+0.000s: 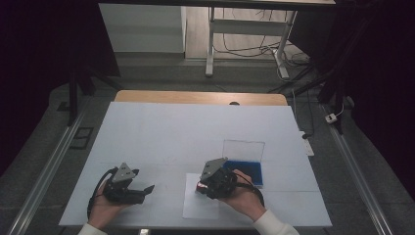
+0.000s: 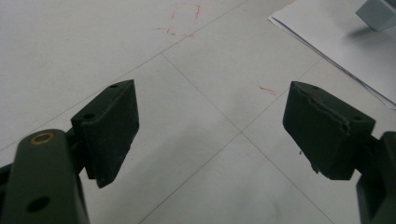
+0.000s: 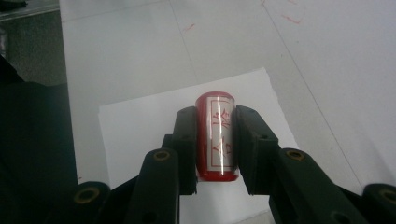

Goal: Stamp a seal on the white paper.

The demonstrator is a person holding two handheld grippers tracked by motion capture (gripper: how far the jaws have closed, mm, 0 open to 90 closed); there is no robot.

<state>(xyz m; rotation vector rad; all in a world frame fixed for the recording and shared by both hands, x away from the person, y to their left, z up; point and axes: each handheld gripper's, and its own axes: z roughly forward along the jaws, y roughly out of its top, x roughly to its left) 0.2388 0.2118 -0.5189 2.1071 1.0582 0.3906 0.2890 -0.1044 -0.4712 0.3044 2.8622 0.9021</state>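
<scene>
Red stamp in right gripper, above paper sheet.

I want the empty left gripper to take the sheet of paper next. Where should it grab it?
Probably at the sheet of paper edge facing the left gripper, near the person's side, coming in low from the left. It lies flat, and the right gripper holds the red cylinder over it.

White bench under both hand-held grippers, faint red marks ahead of the left hand-held gripper, white frame and cables on the floor beyond
</scene>
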